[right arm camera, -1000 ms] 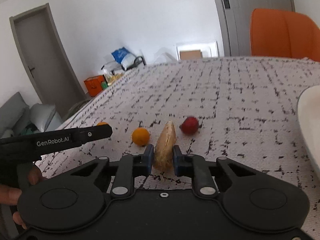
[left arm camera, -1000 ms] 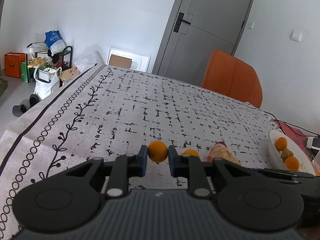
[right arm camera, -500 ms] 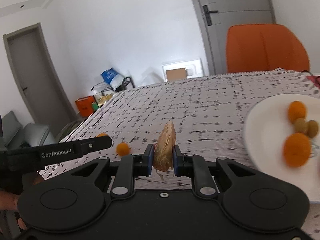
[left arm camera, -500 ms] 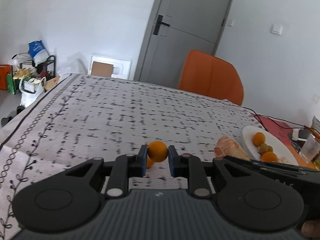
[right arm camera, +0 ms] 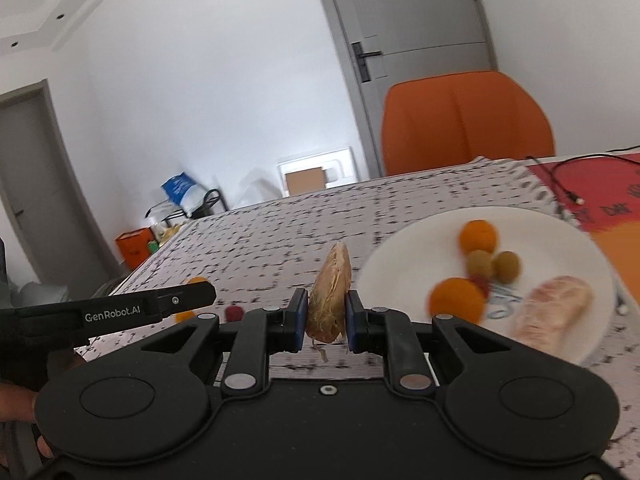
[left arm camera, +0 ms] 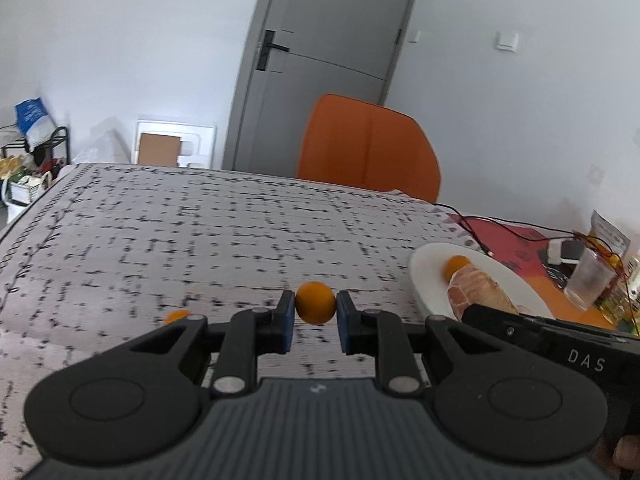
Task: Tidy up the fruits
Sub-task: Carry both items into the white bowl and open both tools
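Left gripper [left arm camera: 316, 312] clamped on small orange [left arm camera: 315, 302], above tabletop [left arm camera: 200, 232]; right gripper [right arm camera: 327, 316] pinching peeled citrus segment [right arm camera: 329, 294] beside white plate [right arm camera: 400, 264]; advice: lower each over bare plate area, release gently, avoid fruits already there.

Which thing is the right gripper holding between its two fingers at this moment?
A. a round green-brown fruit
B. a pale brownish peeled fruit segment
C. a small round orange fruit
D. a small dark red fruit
B. In the right wrist view the right gripper is shut on the pale brownish peeled fruit segment; the small round orange fruit sits between the fingers of the left gripper.
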Demonstrator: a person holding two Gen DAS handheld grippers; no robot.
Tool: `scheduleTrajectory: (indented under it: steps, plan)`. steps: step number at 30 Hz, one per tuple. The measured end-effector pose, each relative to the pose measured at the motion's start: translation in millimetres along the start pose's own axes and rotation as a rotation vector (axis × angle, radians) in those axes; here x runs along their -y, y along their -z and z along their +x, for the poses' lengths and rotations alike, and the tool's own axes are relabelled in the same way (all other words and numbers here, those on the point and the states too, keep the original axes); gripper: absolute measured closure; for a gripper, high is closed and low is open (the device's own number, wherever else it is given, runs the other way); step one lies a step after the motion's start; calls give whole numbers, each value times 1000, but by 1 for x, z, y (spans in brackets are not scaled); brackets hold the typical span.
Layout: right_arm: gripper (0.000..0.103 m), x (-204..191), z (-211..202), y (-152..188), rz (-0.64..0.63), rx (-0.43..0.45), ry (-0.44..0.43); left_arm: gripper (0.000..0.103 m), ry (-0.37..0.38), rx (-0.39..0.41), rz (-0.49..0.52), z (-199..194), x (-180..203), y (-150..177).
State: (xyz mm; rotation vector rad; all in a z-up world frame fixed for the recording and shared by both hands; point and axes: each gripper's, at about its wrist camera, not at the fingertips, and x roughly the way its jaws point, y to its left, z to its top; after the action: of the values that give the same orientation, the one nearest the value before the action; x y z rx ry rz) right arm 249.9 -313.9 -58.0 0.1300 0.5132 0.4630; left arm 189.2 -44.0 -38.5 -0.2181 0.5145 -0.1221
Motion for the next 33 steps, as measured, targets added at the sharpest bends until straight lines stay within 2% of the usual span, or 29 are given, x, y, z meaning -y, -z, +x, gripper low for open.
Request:
scheduleTrajectory:
  steps: [22, 33]
  plan:
    - [85, 76, -38, 11, 126, 61, 126, 83, 84, 3, 115, 26, 74, -5]
    - [85, 83, -30, 16, 149, 49, 133, 83, 84, -19, 147, 42, 91, -3]
